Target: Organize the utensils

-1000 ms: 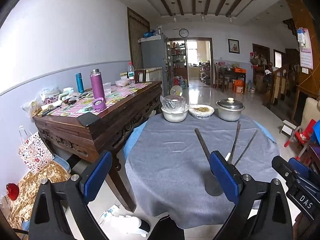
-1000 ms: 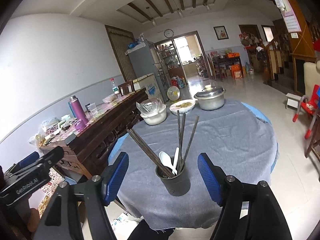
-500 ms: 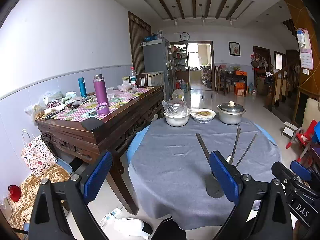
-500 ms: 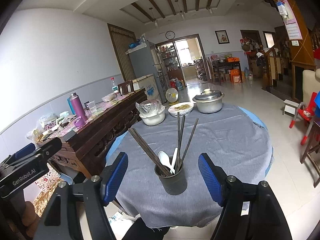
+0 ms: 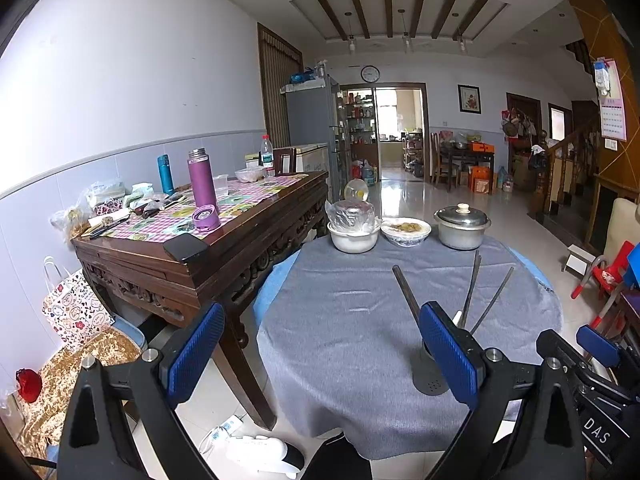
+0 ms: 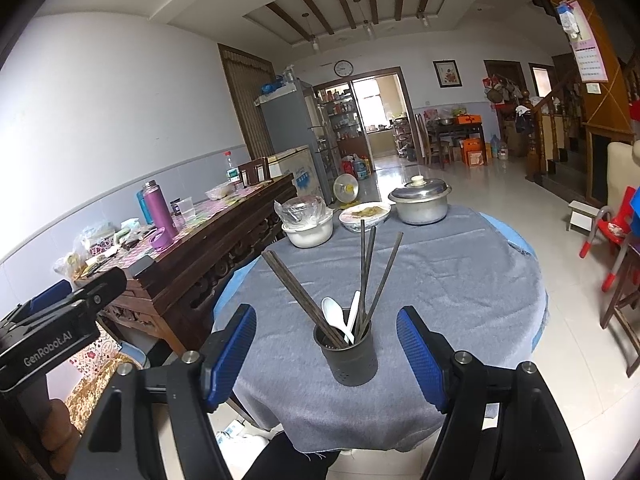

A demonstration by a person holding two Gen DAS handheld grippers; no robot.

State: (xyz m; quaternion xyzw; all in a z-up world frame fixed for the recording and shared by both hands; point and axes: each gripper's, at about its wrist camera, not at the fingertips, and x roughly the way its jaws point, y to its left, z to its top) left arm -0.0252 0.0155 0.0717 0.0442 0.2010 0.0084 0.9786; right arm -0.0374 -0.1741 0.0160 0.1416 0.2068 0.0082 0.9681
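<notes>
A dark perforated utensil holder point(image 6: 351, 354) stands near the front edge of the round table with the grey cloth point(image 6: 452, 280). Several dark chopsticks point(image 6: 374, 276) and two white spoons point(image 6: 335, 318) stick out of it. My right gripper point(image 6: 326, 354) is open; the holder stands beyond its blue pads, untouched. In the left wrist view the holder point(image 5: 430, 372) is partly hidden behind my right-hand pad point(image 5: 448, 354). My left gripper point(image 5: 320, 354) is open and empty, over the table's front left edge.
A white covered bowl point(image 5: 354, 232), a dish of food point(image 5: 406, 229) and a lidded metal pot point(image 5: 462, 226) line the table's far side. A dark wooden side table point(image 5: 224, 240) with bottles stands close on the left. Red chairs point(image 6: 614, 236) are at the right.
Both views have tilted up slightly, so the table and holder sit a little lower in the frames. Both grippers stay open and nothing on the table has moved.
</notes>
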